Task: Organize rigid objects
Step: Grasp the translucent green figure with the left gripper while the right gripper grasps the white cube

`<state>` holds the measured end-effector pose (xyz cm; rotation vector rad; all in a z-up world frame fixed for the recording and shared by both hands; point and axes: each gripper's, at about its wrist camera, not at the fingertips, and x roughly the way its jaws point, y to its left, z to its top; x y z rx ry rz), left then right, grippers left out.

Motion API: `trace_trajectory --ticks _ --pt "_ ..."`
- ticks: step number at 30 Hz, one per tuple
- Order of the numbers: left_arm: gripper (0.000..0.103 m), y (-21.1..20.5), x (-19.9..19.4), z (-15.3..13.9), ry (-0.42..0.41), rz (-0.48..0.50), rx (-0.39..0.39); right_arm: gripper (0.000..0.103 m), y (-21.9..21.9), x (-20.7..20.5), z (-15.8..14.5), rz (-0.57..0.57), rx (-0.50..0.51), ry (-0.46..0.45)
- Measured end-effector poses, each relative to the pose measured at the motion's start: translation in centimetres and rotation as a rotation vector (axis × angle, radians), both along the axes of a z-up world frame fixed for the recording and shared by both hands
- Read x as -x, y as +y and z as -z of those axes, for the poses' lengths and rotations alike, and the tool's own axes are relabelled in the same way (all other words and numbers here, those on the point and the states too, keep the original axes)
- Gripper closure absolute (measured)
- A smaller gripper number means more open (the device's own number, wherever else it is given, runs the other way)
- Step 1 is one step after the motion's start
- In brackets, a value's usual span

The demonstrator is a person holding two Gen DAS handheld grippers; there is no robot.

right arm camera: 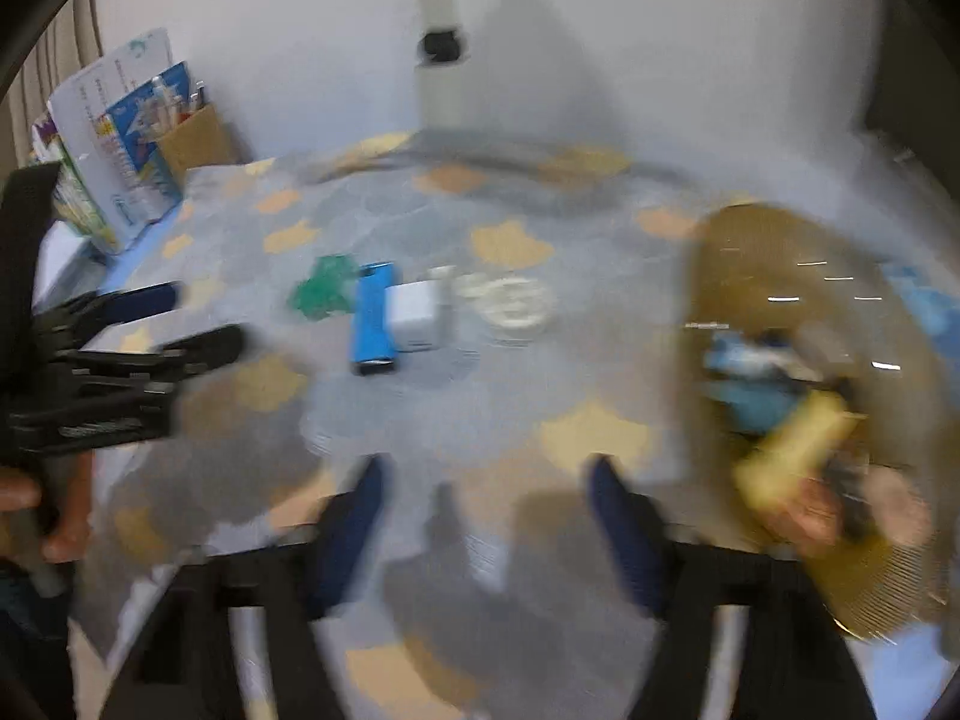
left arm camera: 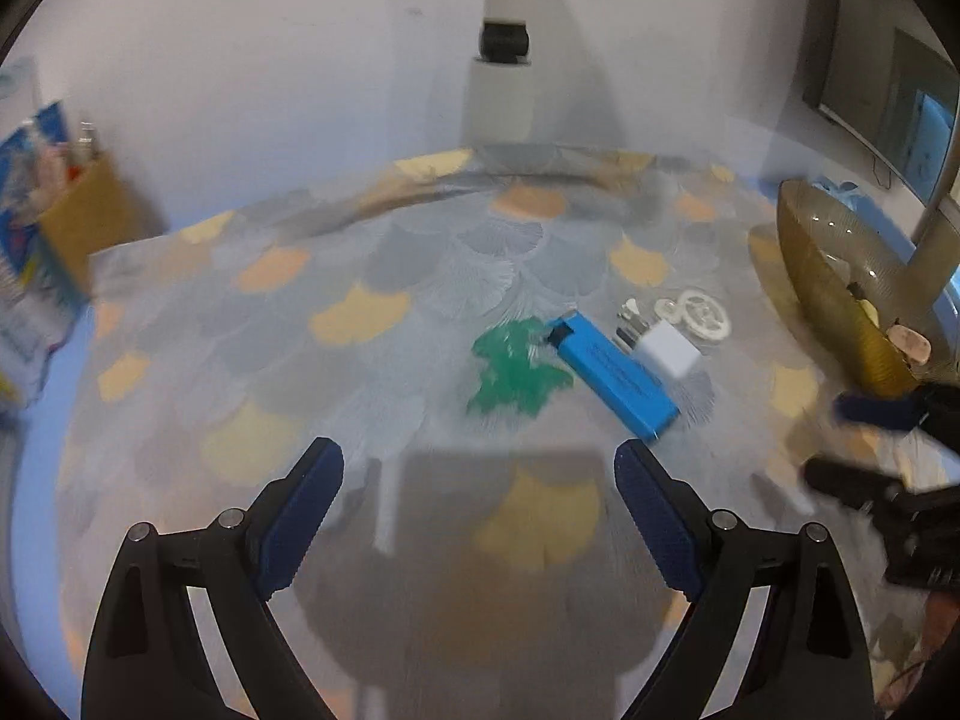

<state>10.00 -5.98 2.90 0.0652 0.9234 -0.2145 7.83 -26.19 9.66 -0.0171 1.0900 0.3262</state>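
On the patterned tablecloth lie a green plastic piece [left arm camera: 513,372], a blue flat box [left arm camera: 612,375], a white charger cube [left arm camera: 666,351] and a white ring-shaped item [left arm camera: 702,312]. My left gripper [left arm camera: 480,456] hovers open just short of them, nothing between its fingers. The right wrist view, heavily blurred, shows the same row: green piece [right arm camera: 324,288], blue box [right arm camera: 373,318], charger [right arm camera: 414,315], ring [right arm camera: 510,300]. My right gripper [right arm camera: 487,471] is open and empty, in front of them. An amber glass bowl [right arm camera: 750,240] to its right holds blue and yellow items.
The bowl [left arm camera: 840,276] stands at the right table edge, with the right gripper [left arm camera: 840,444] beside it. A cardboard box [left arm camera: 90,222] and printed packages [right arm camera: 114,144] stand at the back left. The left gripper [right arm camera: 210,318] and a hand [right arm camera: 54,516] are at the left. A white wall rises behind.
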Motion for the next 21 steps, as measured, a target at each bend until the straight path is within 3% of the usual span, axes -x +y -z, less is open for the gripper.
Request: trace_trajectory --ticks 2,8,16,18,19,20,21 --pt "0.02 0.1 -1.6 0.8 0.015 0.007 0.045 0.049 0.7 -1.7 0.9 0.009 -0.089 0.012" --pt "0.021 1.1 -3.7 2.2 0.05 0.0 0.193 0.049 2.3 -5.2 2.5 0.022 -0.146 0.005" --pt "0.033 0.0 -4.7 2.5 0.027 -0.003 0.155 0.059 2.4 -7.8 4.3 0.103 -0.168 -0.035" --pt "0.037 -0.6 -5.0 2.6 0.014 -0.004 0.109 0.061 2.7 -7.9 4.2 0.101 -0.147 -0.063" --pt "0.04 -0.9 -5.0 2.6 0.006 -0.002 0.092 0.067 2.9 -7.9 4.2 0.095 -0.136 -0.066" --pt "0.051 -1.2 -4.9 2.6 0.003 0.014 0.105 0.073 3.1 -7.8 4.2 0.088 -0.13 -0.071" --pt "0.065 -1.2 -4.8 2.5 0.005 0.024 0.121 0.074 3.5 -7.7 4.1 0.076 -0.107 -0.081"
